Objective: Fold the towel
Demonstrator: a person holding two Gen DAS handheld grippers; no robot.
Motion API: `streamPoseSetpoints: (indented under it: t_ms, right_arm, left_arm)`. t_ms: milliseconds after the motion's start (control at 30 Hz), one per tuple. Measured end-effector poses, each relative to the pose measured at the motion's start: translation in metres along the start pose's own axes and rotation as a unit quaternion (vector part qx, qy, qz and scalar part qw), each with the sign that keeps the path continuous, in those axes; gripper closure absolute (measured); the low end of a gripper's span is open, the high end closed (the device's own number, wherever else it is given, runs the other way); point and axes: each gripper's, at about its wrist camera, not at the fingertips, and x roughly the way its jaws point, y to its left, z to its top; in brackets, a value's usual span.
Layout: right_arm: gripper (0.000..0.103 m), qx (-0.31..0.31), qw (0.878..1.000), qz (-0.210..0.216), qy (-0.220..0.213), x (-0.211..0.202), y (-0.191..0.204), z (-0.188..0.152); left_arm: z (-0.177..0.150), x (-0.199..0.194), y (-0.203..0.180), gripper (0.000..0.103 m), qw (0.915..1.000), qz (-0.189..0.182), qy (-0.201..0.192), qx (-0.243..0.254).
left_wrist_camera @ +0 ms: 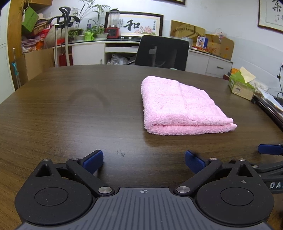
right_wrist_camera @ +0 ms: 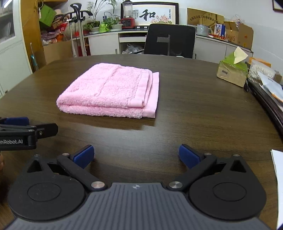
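- Pink towel (right_wrist_camera: 109, 92) lies flat on the dark wood table (right_wrist_camera: 194, 115), folded into a thick rectangle with several layers stacked; I can see the hemmed edges stepped along its right side from my right wrist camera.
- From the left wrist camera the same towel (left_wrist_camera: 178, 108) sits ahead and to the right, its rounded fold facing left and the layered edge facing me.
- My left gripper (left_wrist_camera: 144, 159) hovers low over the table (left_wrist_camera: 70, 115), short of the towel, blue pads spread wide, nothing between them.
- My right gripper (right_wrist_camera: 136, 154) is likewise spread wide and holding nothing, with the towel ahead and a little left, not touching it.
- The two grippers sit side by side: the left one's body shows at the left edge of the right view, the right one's blue pad at the right edge of the left view.
- Beyond the towel, a black office chair (right_wrist_camera: 170, 40) is at the far side of the table.
- Off to the right, a green tissue box (right_wrist_camera: 232, 70) stands near the table edge, with papers beside it.
- On the back counter: a red-based blender (right_wrist_camera: 127, 15), potted plants (right_wrist_camera: 106, 23) and a framed calligraphy picture (right_wrist_camera: 154, 15).
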Motion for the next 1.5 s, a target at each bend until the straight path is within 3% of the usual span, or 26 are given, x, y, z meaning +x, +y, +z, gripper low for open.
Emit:
streamPoseSetpoints:
  t_ms: [500, 867, 1500]
  right_arm:
    - [0.0, 0.008, 1.0, -0.007, -0.007, 0.0, 0.0, -0.003]
    - [0.0, 0.009, 1.0, -0.008, -0.006, 0.001, 0.0, -0.002]
    - [0.0, 0.01, 1.0, -0.009, -0.006, 0.0, 0.001, -0.002]
  left_arm:
    - [-0.001, 0.003, -0.014, 0.0, 0.9987, 0.036, 0.017, 0.031]
    - [0.0, 0.001, -0.015, 0.0, 0.9981, 0.055, 0.018, 0.02]
    - [-0.001, 0.001, -0.017, 0.0, 0.9981, 0.056, 0.018, 0.019]
